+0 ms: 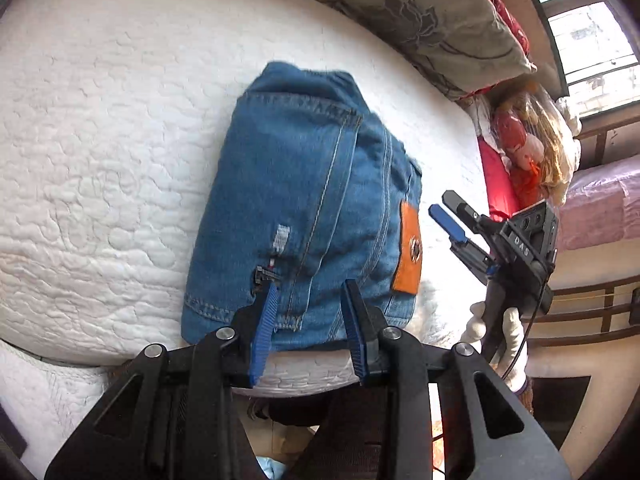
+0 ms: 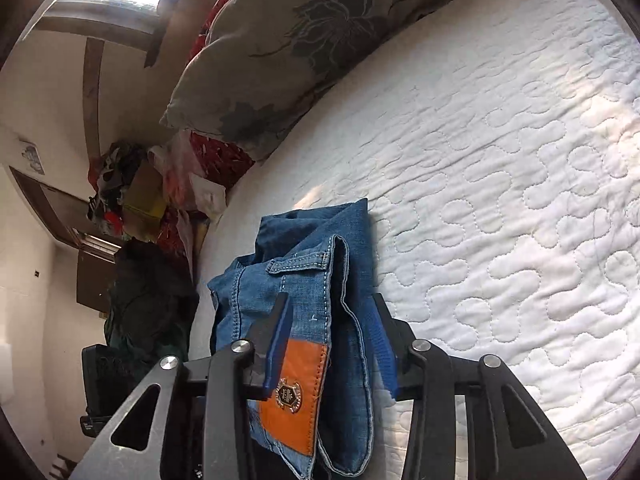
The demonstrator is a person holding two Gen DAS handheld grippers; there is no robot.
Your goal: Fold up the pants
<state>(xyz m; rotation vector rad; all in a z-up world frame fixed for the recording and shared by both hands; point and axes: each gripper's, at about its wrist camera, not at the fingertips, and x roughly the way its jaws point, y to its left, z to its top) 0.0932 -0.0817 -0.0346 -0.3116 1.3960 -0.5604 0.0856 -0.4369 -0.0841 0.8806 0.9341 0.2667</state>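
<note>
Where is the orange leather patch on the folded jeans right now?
In the left wrist view, the orange patch sits on the jeans' right edge, nearest the right tongs.

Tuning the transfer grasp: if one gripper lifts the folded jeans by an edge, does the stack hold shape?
Probably not. The folded jeans are loose denim layers; edges already gape near the orange patch, so they would likely unfold and droop. Thick stacked denim looks fairly heavy for its size. On the quilted bedspread, a push would likely bunch it rather than slide it.
</note>
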